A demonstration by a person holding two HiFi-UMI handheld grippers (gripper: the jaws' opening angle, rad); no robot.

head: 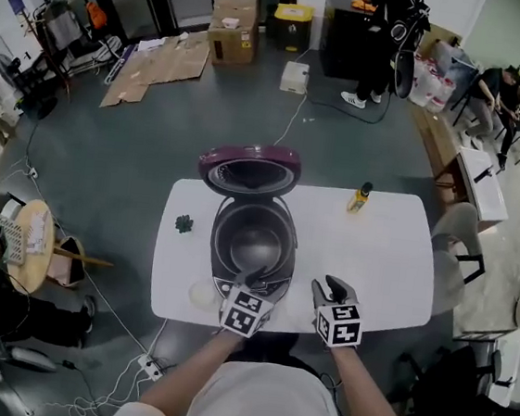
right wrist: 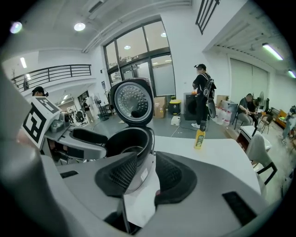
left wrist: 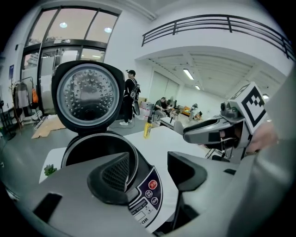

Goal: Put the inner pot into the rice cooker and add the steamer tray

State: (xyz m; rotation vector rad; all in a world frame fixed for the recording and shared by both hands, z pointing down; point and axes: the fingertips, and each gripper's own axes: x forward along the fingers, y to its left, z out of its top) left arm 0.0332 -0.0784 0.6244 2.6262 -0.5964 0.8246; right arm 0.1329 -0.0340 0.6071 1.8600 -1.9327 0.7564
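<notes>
The rice cooker (head: 251,243) stands on the white table (head: 385,254) with its purple lid (head: 249,169) swung up. Its cavity shows shiny grey metal; I cannot tell whether that is the inner pot. A pale round thing (head: 202,294), perhaps the steamer tray, lies at the cooker's front left, partly behind my left gripper (head: 254,276). That gripper hovers open at the cooker's front rim, with the control panel (left wrist: 149,194) showing between its fingers (left wrist: 113,178). My right gripper (head: 331,283) is open over the table, just right of the cooker, holding nothing (right wrist: 145,175).
A yellow bottle (head: 360,197) stands at the table's far right of centre. A small dark green item (head: 183,224) lies left of the cooker. Chairs (head: 456,243) stand at the table's right end. A person (head: 384,39) stands far back by a black cabinet.
</notes>
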